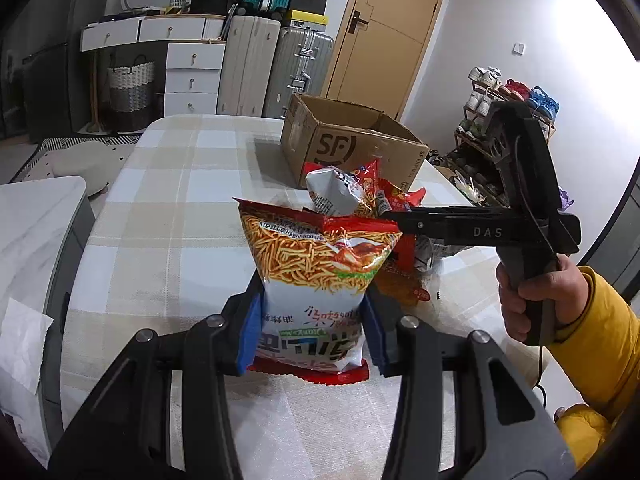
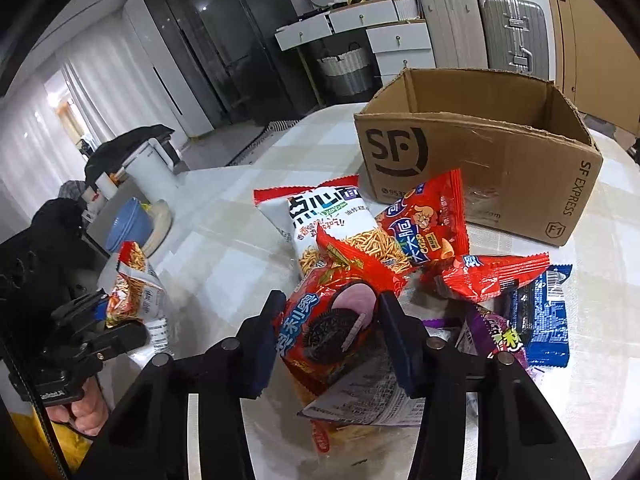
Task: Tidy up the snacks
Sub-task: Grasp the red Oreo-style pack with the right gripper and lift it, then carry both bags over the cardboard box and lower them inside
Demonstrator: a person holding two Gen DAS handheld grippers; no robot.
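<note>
My left gripper (image 1: 310,320) is shut on a white and red noodle snack bag (image 1: 320,264), held upright above the checked tablecloth (image 1: 180,208). The right wrist view shows that same bag (image 2: 136,292) at the left, in the left gripper (image 2: 100,312). My right gripper (image 2: 328,320) reaches into the snack pile, its blue pads pressing both sides of a red cookie packet (image 2: 320,320). Around it lie another noodle bag (image 2: 332,224), a red crisp bag (image 2: 428,220), a red packet (image 2: 492,276), a blue packet (image 2: 544,320) and a purple one (image 2: 496,332). Behind the pile stands an open cardboard box (image 2: 480,160).
The box (image 1: 360,140) sits at the table's far right. A white side table (image 1: 36,232) stands to the left. A white kettle (image 2: 152,168) and a blue bowl (image 2: 128,228) stand beyond the table's left edge. Suitcases (image 1: 276,64) and a shoe rack (image 1: 500,112) line the walls.
</note>
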